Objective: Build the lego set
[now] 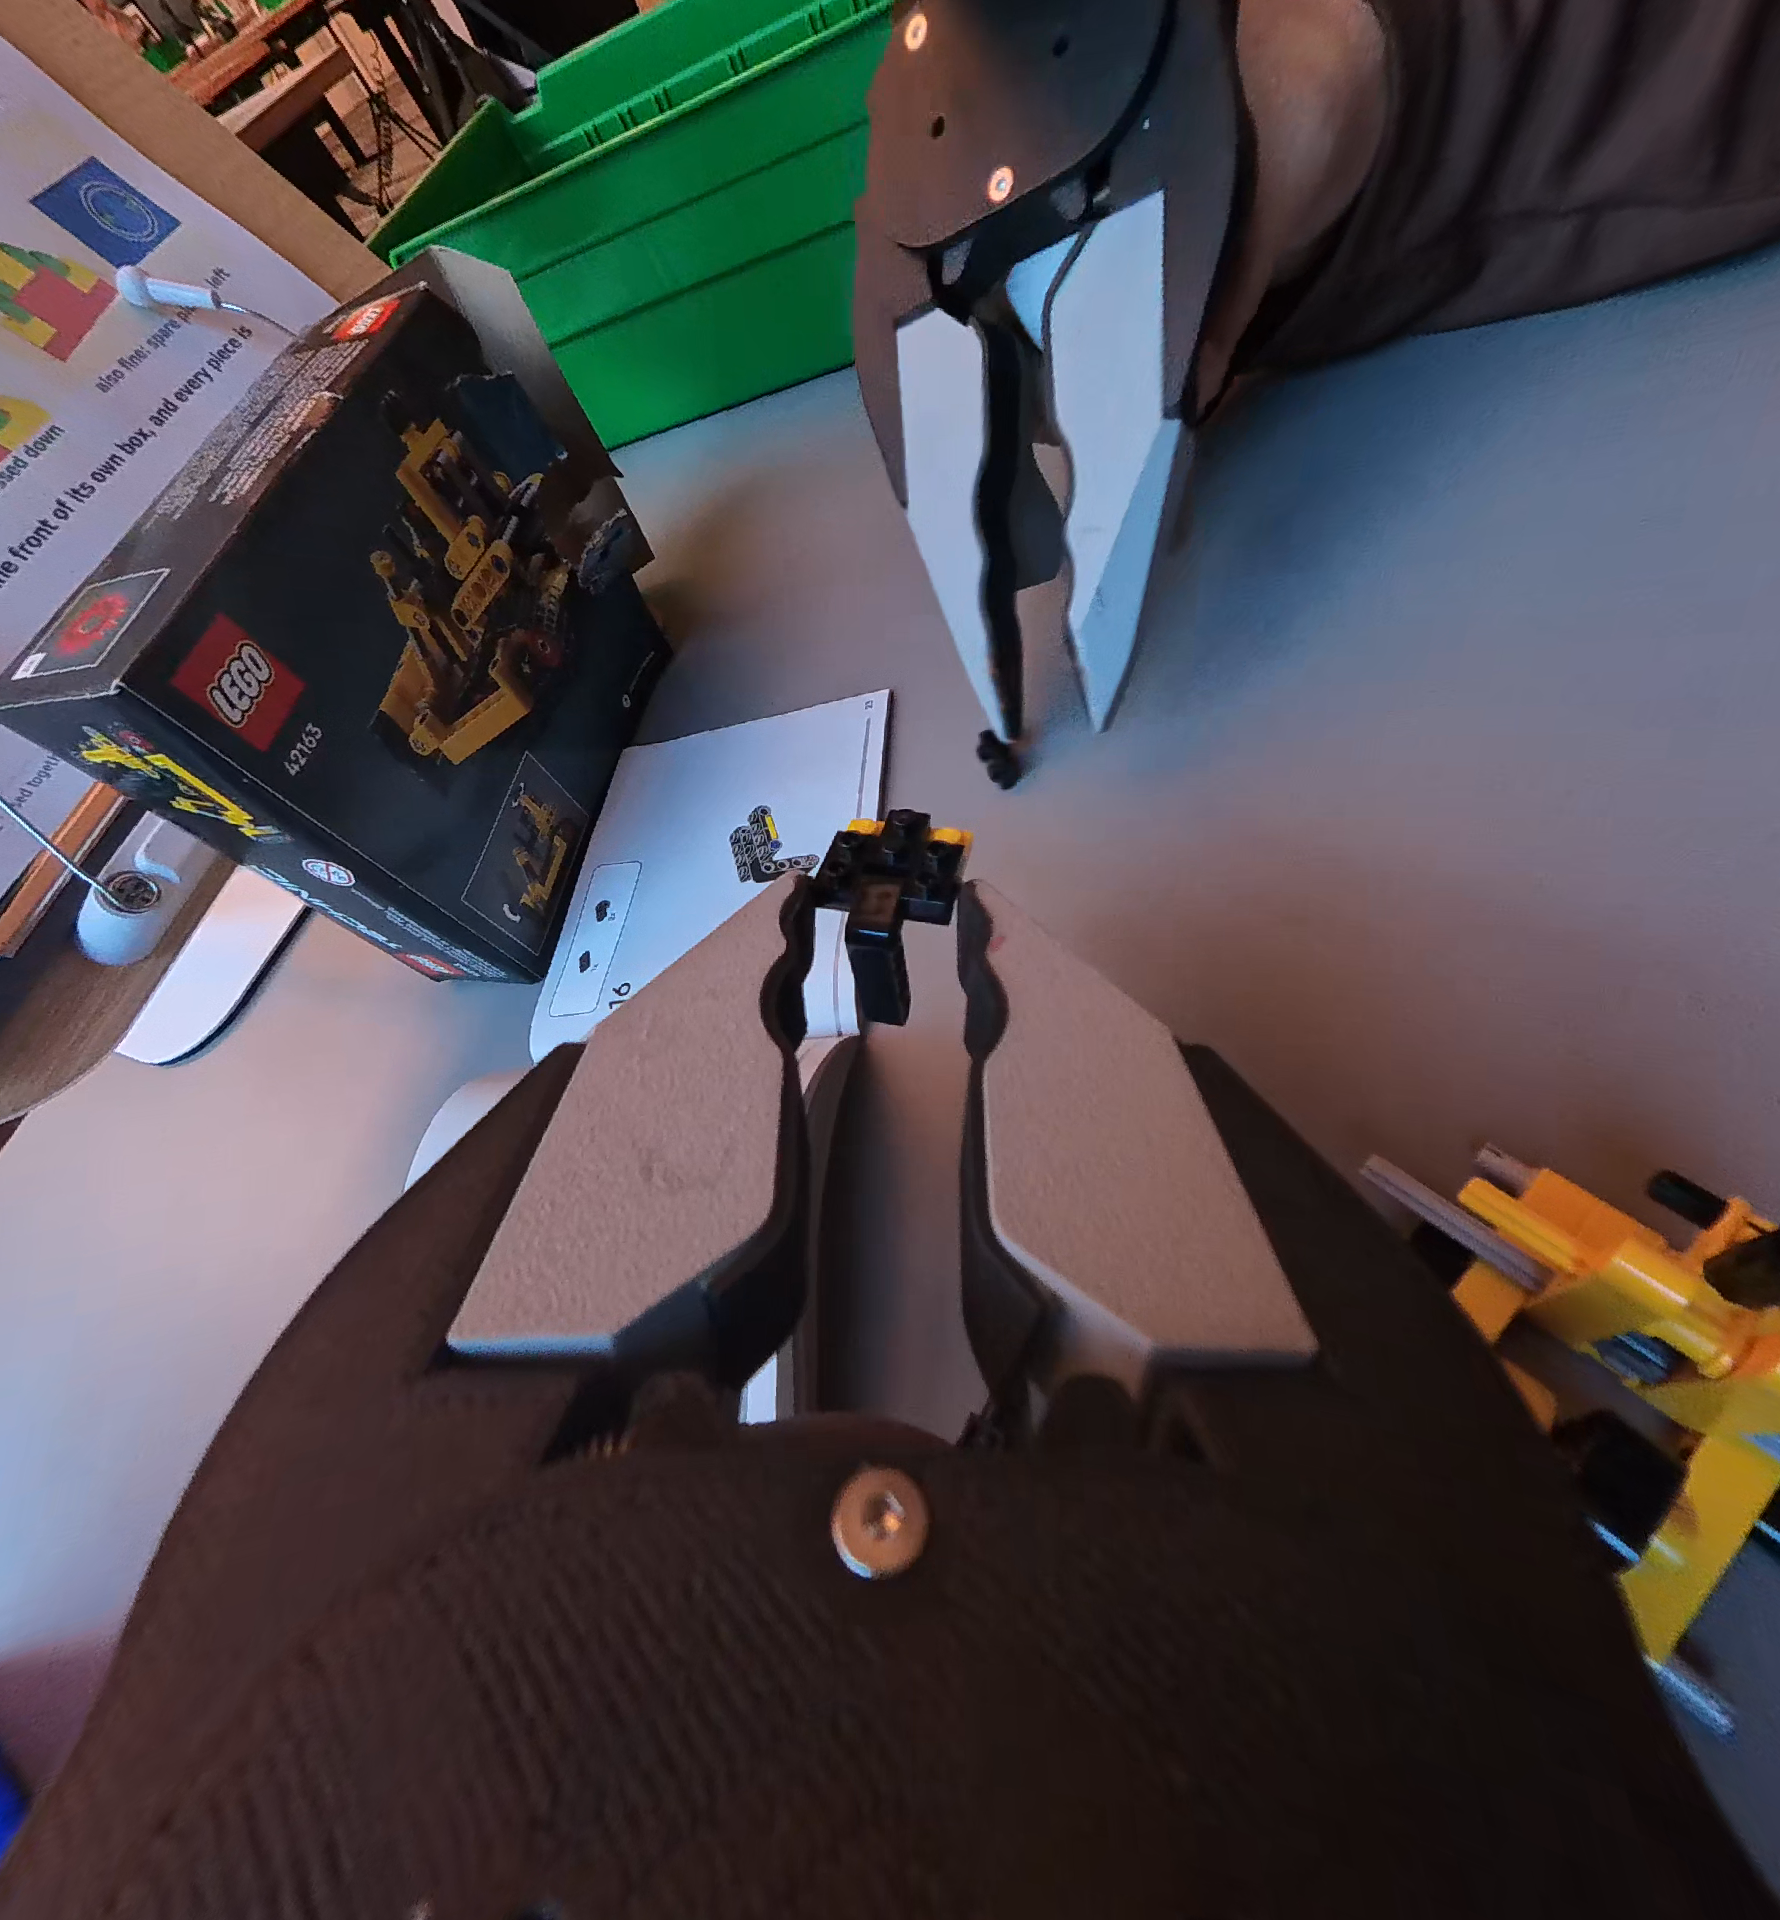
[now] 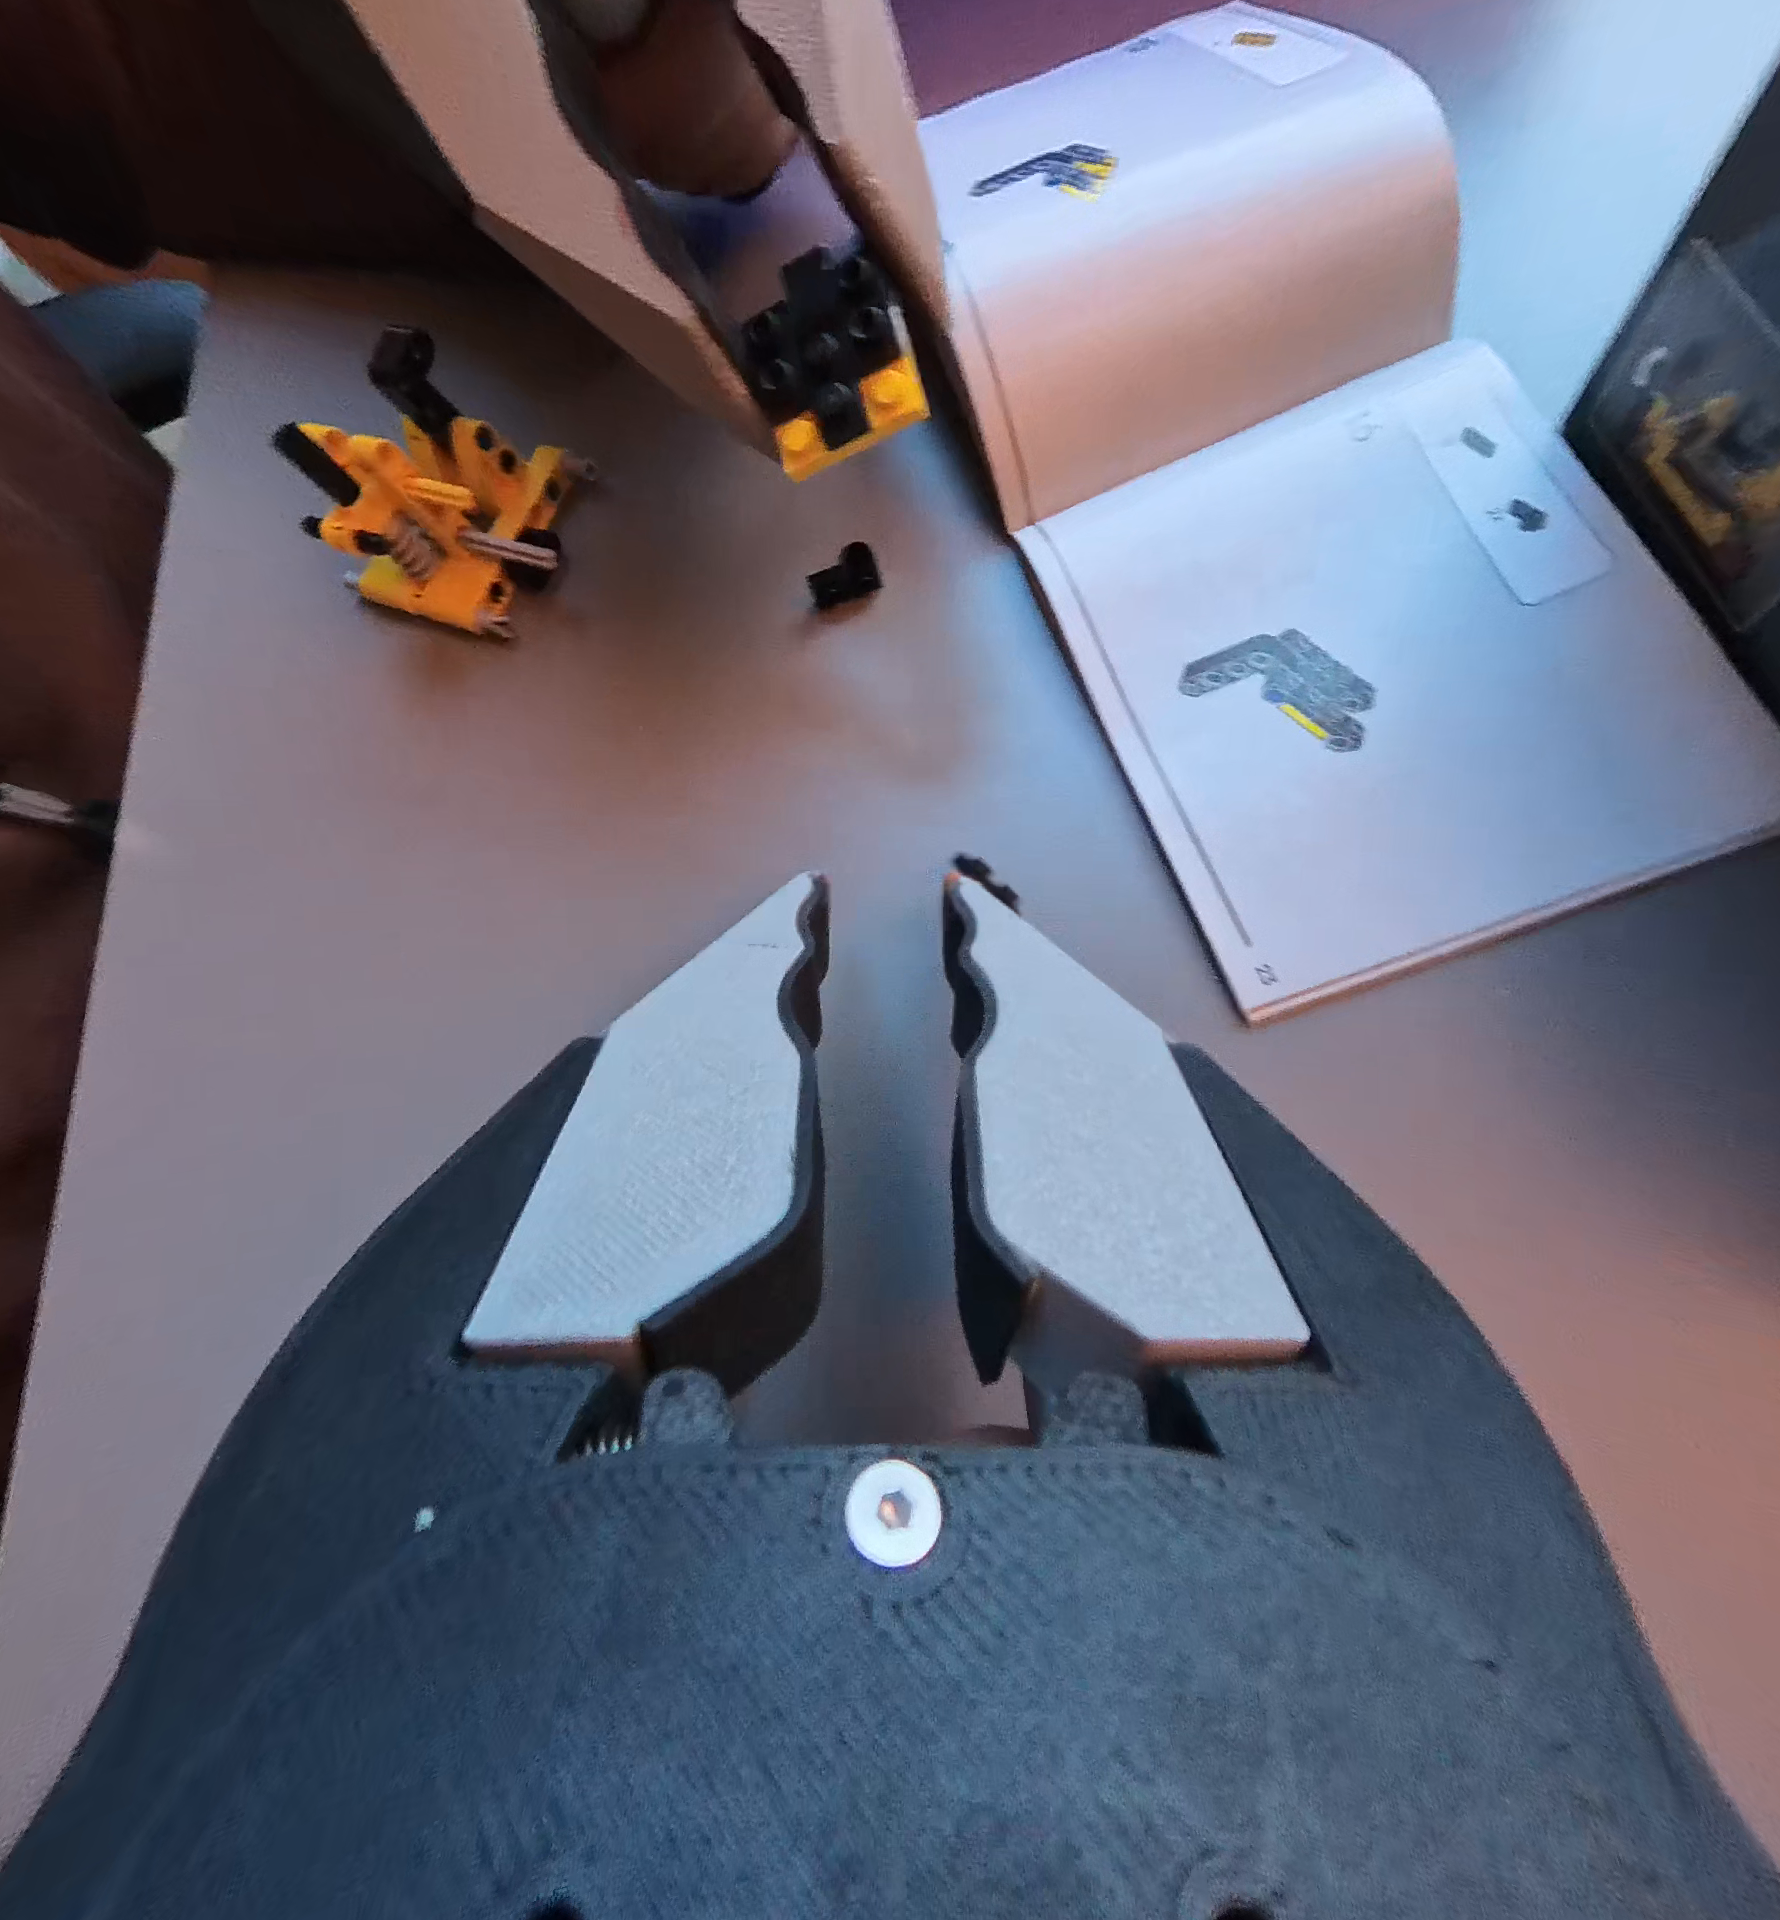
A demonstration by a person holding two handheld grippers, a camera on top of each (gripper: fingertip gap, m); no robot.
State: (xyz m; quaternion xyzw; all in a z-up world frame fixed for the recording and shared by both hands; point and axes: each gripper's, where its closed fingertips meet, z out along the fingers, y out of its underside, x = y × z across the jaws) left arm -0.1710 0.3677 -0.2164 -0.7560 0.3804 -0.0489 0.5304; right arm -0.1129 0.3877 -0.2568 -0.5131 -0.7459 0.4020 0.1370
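- Your left gripper (image 1: 884, 904) held a small black and yellow sub-assembly (image 1: 891, 868) between its fingertips, jaws narrowed onto it, above the grey table (image 1: 1385, 831).
- The right wrist view showed the same cluster (image 2: 834, 364) pinched at the tips of that gripper, its studs facing the camera and the yellow bricks at its lower edge.
- Your right gripper (image 2: 884, 894) had its jaws parted by a narrow gap with bare table showing between them in its own view.
- From the left wrist view, that gripper (image 1: 1047, 717) pointed tips-down at the table, and a small black piece (image 1: 998, 756) sat right at the tip of one finger; I could not tell whether it was gripped or only touching.
- In the right wrist view a dark bit (image 2: 985, 873) showed just past the right fingertip, outside the gap.
- A larger yellow assembly (image 2: 439, 509) with black pins and a grey axle lay on the table, well apart from both grippers.
- A loose black connector (image 2: 844, 574) lay on the table between that assembly and the open instruction booklet (image 2: 1385, 675).
- The booklet lay flat beside the black set box (image 1: 346, 644), which stood on the table near a green bin (image 1: 678, 208).
- A printed sheet (image 1: 55, 343) with brick drawings stood propped behind the box.
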